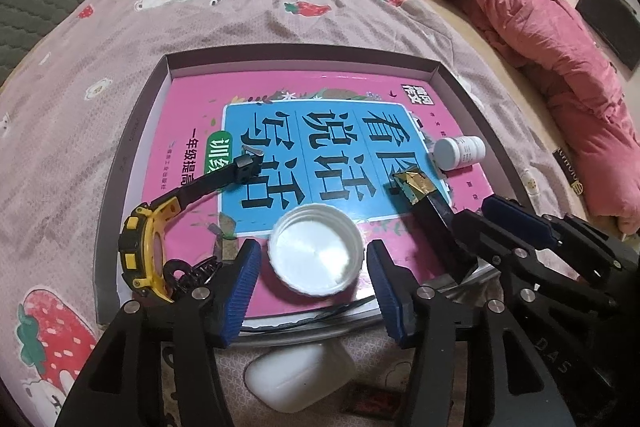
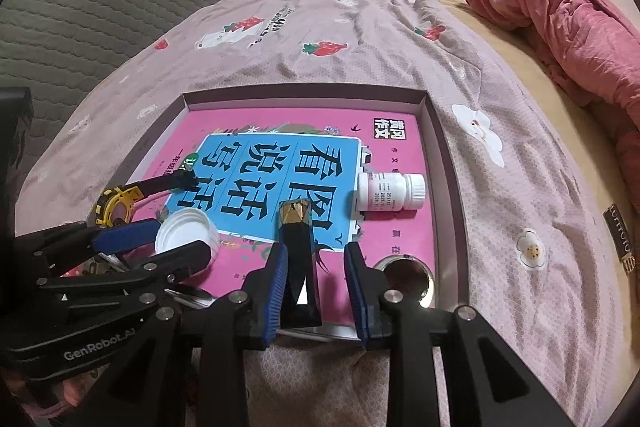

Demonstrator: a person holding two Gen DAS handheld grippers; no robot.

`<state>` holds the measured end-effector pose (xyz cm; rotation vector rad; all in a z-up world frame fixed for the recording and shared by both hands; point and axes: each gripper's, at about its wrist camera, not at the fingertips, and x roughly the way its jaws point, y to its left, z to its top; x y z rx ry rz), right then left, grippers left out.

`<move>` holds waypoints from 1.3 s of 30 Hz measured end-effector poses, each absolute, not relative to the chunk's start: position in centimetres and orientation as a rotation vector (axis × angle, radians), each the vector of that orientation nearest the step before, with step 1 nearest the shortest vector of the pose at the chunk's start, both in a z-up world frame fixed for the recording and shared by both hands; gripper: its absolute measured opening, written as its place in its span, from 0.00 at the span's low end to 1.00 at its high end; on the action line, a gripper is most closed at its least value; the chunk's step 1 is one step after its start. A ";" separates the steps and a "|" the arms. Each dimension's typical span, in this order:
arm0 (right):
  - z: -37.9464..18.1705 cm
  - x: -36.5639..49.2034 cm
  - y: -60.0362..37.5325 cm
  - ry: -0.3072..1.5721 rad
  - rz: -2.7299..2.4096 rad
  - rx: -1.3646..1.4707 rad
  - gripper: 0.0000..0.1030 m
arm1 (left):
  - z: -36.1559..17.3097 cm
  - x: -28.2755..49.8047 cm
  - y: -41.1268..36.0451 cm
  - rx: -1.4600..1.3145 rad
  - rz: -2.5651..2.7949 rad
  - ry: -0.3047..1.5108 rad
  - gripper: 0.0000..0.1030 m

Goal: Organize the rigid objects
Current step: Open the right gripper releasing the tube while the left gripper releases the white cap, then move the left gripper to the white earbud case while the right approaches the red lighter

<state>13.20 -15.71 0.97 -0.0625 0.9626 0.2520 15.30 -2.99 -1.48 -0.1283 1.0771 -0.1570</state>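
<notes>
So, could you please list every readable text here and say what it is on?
"看图说话写话": book cover.
"一年级提高": book, cut off.
"GenRobot.AI": left gripper.
"DAS": right gripper, partial.
Bottle label: too small.
Blanket print, tag: unreadable.

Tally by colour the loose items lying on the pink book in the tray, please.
White: 2, the jar lid and the pill bottle
Black and yellow: 1, the watch
Black and gold: 1, the slim box
Total: 4
</notes>
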 end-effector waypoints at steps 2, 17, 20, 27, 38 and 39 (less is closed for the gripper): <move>1.1 13.1 -15.7 0.959 0.254 -0.063 0.28 | -1.5 15.3 -3.1 -0.125 -0.159 1.079 0.55; 2.8 12.8 -16.1 0.922 0.241 -0.055 0.43 | 0.8 14.6 -2.5 -0.134 -0.150 1.029 0.63; 3.2 12.5 -16.1 0.914 0.247 -0.053 0.44 | 1.5 14.3 -2.3 -0.138 -0.151 1.014 0.63; 4.4 11.0 -16.4 0.876 0.261 -0.057 0.48 | 3.2 13.0 -1.5 -0.149 -0.161 0.976 0.63; 5.2 8.6 -16.4 0.848 0.291 -0.074 0.52 | 3.7 10.3 -0.9 -0.141 -0.147 0.971 0.63; 5.3 8.2 -16.3 0.844 0.295 -0.079 0.52 | 3.7 10.1 -0.9 -0.140 -0.146 0.973 0.63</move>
